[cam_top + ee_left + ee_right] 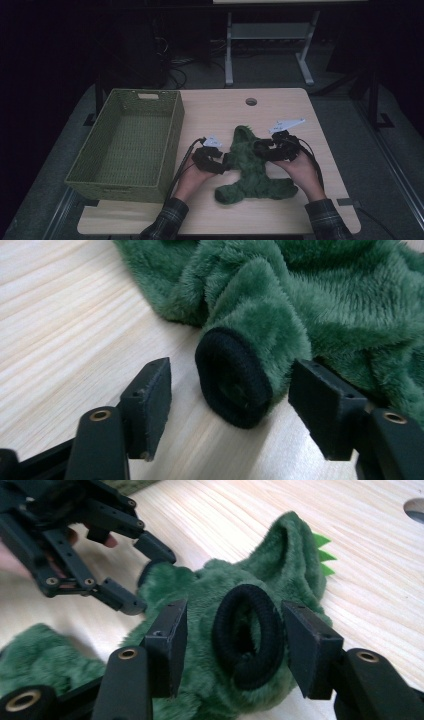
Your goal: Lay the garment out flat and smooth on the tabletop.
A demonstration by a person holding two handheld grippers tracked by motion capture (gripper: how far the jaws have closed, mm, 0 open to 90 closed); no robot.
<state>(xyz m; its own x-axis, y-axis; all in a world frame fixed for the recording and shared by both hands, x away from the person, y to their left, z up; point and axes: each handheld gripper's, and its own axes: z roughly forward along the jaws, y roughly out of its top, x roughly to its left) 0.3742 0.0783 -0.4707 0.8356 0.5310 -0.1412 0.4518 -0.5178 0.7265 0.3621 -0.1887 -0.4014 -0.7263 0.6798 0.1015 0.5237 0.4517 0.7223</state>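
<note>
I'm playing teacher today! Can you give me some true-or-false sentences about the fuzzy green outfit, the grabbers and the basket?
1. The green outfit lies in the basket. False: it lies on the table.
2. The left gripper has a black cuff between its open jaws. True.
3. The basket is red. False: it is green.
4. The right gripper is at the other black cuff, jaws open. True.

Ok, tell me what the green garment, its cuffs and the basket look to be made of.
Green garment: fluffy fleece or plush, matte deep pile. Cuffs: black ribbed knit, likely elastic, rolled rim. Basket: olive woven wicker or paper cord, visible weave; exact fibre unclear.
</note>
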